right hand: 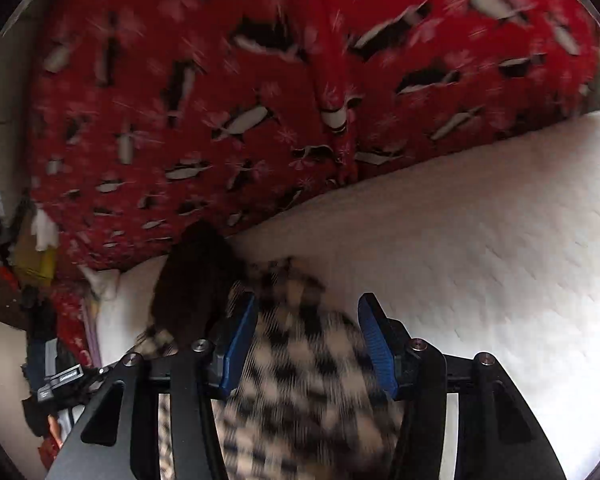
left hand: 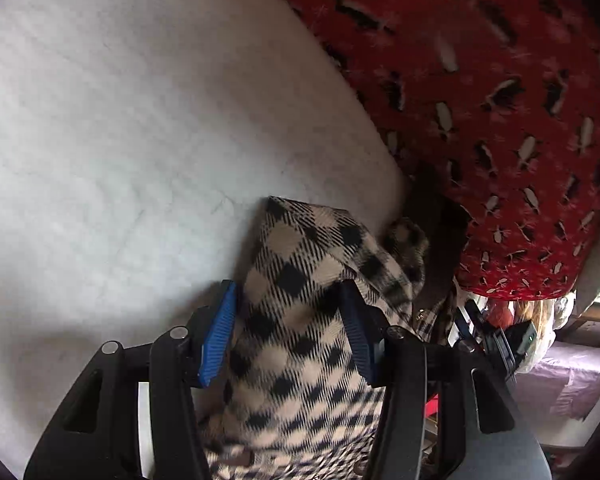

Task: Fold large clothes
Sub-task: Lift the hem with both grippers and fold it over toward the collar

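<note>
A beige and black checked garment [left hand: 300,292] lies bunched on the white bed surface [left hand: 120,140]. My left gripper [left hand: 290,300] has its jaws apart, with a fold of the checked cloth standing between its blue pads [left hand: 220,336]. In the right wrist view the same garment [right hand: 300,368], blurred, fills the gap between the blue pads [right hand: 374,344] of my right gripper [right hand: 306,312], whose jaws also stand apart. A dark brown part of the garment [right hand: 192,280] lies left of the right gripper. Whether either pair of pads presses the cloth is not clear.
A red blanket with black and white penguin shapes [left hand: 480,100] is heaped at the far side of the bed, also in the right wrist view [right hand: 240,100]. Cluttered room items [left hand: 532,332] show past the bed's edge. White quilted bedding [right hand: 480,240] spreads right.
</note>
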The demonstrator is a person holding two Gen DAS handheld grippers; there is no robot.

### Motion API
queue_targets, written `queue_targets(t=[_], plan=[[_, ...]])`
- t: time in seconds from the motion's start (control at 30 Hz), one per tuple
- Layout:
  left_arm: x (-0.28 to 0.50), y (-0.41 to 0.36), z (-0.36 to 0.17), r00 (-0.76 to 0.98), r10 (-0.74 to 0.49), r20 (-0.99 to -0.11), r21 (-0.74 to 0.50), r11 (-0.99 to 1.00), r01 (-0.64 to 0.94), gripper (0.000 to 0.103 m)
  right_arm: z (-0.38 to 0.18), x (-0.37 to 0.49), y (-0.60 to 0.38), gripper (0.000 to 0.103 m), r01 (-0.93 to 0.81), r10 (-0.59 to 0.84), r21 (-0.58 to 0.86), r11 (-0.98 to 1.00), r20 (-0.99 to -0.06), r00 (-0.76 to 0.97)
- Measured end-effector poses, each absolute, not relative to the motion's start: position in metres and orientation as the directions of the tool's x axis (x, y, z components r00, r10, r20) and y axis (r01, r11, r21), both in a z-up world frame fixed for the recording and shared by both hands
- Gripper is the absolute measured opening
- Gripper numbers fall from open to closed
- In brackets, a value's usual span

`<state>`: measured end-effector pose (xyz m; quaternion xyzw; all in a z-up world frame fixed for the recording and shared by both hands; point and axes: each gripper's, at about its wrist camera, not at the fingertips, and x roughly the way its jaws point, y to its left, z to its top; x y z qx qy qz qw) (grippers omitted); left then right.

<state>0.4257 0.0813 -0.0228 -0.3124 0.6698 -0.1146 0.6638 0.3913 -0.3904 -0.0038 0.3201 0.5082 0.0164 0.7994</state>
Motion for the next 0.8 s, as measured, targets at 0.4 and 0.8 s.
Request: queue_targets(t=[0.4,0.8], plan=[[0.406,0.015,0.020,0.189,-0.449,-0.873,-0.444,0.893,0.074,0.007,0.000,0.405,-0.318,0.005,0.037,0.238,0.285,0.958,-0.858,0.455],[0.339,0.030,0.095,0.393,-0.443,-0.806,-0.404,0.897,0.181,0.006,0.078,0.312,-0.330,0.005,-0.065,0.284,0.315,0.947,-0.722,0.631]])
